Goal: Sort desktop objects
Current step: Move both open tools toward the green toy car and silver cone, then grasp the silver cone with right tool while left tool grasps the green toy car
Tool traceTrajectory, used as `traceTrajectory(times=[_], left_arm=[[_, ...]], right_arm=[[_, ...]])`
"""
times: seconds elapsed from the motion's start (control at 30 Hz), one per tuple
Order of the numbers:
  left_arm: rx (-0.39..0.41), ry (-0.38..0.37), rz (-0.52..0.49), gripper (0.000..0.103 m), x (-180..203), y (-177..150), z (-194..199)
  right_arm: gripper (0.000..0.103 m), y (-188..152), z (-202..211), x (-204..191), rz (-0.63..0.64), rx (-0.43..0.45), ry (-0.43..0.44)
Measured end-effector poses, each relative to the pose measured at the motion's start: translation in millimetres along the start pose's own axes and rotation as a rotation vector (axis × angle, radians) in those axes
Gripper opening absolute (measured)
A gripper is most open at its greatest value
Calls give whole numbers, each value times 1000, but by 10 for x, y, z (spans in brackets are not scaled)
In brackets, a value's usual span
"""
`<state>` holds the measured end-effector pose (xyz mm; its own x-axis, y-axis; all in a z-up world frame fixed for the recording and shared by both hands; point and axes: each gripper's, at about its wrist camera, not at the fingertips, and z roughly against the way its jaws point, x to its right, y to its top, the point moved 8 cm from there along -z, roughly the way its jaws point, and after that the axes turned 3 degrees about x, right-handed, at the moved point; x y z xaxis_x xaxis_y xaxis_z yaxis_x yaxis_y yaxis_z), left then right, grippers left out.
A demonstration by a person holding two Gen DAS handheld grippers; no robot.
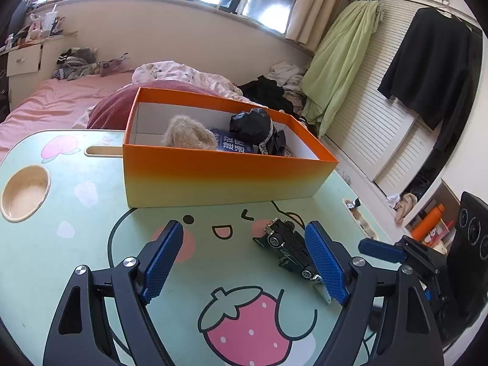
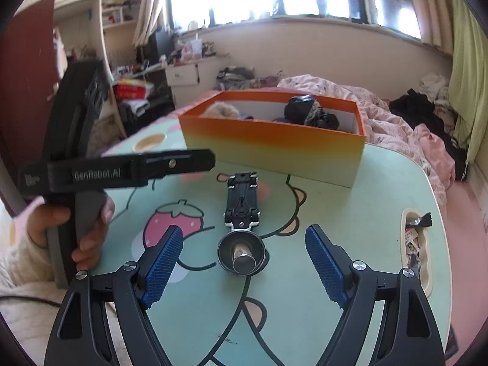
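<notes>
A black toy car (image 1: 285, 248) lies overturned on the green cartoon table (image 1: 76, 259), just inside the right finger of my left gripper (image 1: 244, 227), which is open and touches nothing. In the right wrist view the car (image 2: 242, 201) shows its underside, and a small shiny metal cup-shaped piece (image 2: 241, 254) lies at its near end. That piece sits between the wide-open fingers of my right gripper (image 2: 244, 230), with no pad on it. Behind stands the orange box (image 1: 225, 177) holding a fluffy beige item (image 1: 189, 135), a black crumpled bag (image 1: 253, 125) and a blue packet.
A hand (image 2: 91, 228) holds the left gripper's handle at the left of the right wrist view. The table has a round cup recess (image 1: 26, 192) and a side slot with wrappers (image 2: 416, 244). A bed with pink bedding (image 1: 55, 97) lies beyond the table.
</notes>
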<state>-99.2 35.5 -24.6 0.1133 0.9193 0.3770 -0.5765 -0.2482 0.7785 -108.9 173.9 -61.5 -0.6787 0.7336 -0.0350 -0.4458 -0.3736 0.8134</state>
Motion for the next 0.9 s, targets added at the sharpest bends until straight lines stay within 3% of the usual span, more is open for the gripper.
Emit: traceTrajectory(times=[0.07, 0.17, 0.2, 0.23, 0.4, 0.53, 0.6, 0.67, 0.77, 0.9], left_arm=[[-3, 1, -1, 82, 6, -7, 2], [-4, 2, -3, 82, 15, -11, -2], [-4, 2, -3, 82, 19, -7, -7], [-6, 3, -4, 82, 21, -9, -7], [-16, 11, -17, 82, 44, -15, -30], [-45, 21, -42, 82, 100, -23, -82], [-75, 38, -75, 82, 184, -30, -151], [-108, 54, -109, 82, 302, -50, -246], [-160, 120, -165, 82, 450, -113, -385], [-228, 217, -243, 82, 564, -159, -526]], right_arm=[[78, -17, -57, -30, 25, -26, -20], [52, -95, -194, -53, 56, -90, -49], [36, -118, -236, -54, 60, -109, -55], [27, -146, -279, -56, 65, -129, -60], [27, -82, -170, -39, 48, -57, -47], [27, 89, 19, 302, -144, 46, -29], [27, 169, 92, 557, -248, 97, -74], [27, 198, 67, 682, -279, 92, -114], [27, 130, -107, 758, -303, -2, -149], [27, 144, -15, 880, -389, 63, -182]])
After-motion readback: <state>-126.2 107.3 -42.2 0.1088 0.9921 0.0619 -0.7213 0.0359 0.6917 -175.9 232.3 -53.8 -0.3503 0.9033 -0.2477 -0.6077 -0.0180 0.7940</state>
